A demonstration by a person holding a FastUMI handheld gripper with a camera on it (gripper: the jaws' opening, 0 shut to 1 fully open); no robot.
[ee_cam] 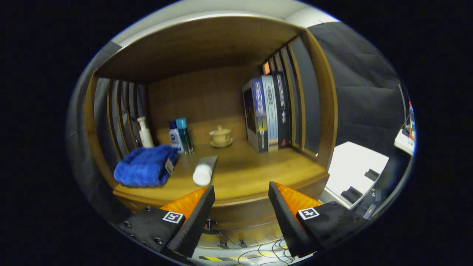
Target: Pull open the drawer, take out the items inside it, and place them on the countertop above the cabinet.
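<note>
Wooden countertop (244,173) holds towel (145,166), tube (204,170); tongs (242,193) agape.

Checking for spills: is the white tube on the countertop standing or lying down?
Lying down: the tube rests flat on the countertop, cap toward the open tool.

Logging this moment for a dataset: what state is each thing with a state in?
gripper: jaws open, holding nothing
blue towel: folded, lying on countertop
tube: lying on its side, capped
pump bottle: upright
two small bottles: upright, capped
lidded cup: on saucer, lid on
books: standing upright
</note>
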